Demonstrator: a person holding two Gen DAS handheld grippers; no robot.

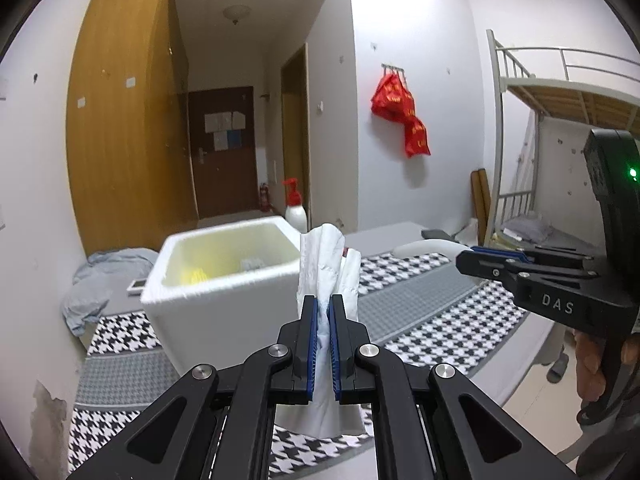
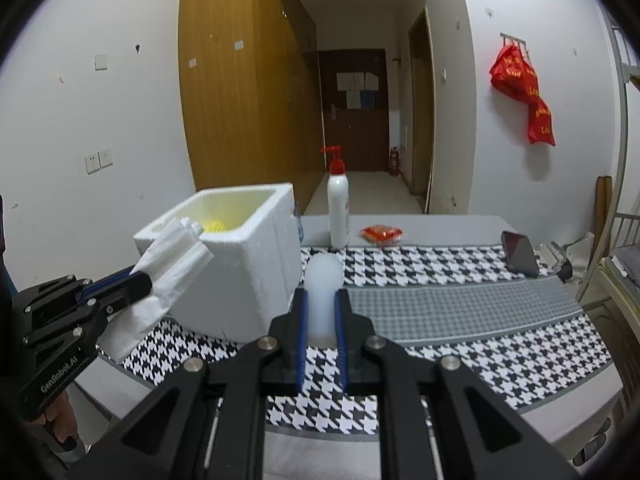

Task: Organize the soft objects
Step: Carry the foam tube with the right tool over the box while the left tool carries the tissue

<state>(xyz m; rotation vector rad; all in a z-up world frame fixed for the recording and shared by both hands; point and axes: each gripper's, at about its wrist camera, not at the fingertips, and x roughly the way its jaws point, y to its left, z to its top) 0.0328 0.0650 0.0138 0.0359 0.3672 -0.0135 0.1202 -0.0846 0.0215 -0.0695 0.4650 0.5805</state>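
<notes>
left gripper (image 1: 324, 304): we see its blue-padded jaws clamped tight on a folded white cloth (image 1: 330, 276); in the right wrist view the cloth sticks out past the fingertips, raised off the table beside the box.
right gripper (image 2: 322, 304): we see its jaws drawn narrow around a pale, translucent soft cylinder (image 2: 325, 300), the pads pressing its sides; its rounded end pokes out beyond the tips.
foam box (image 2: 248, 256): white, open on top, standing on the houndstooth cloth (image 2: 460, 356); we can make out something yellow (image 2: 218, 226) inside, but not what it is.
pump bottle (image 2: 338, 208): white with a red pump, upright behind the box, at the far edge of the patterned cloth.
red packet (image 2: 381, 234): lying flat just right of the bottle.
phone (image 2: 519, 253): dark, resting near the table's far right edge.
hands: we see fingers (image 2: 60, 420) wrapped on the left gripper's handle.
</notes>
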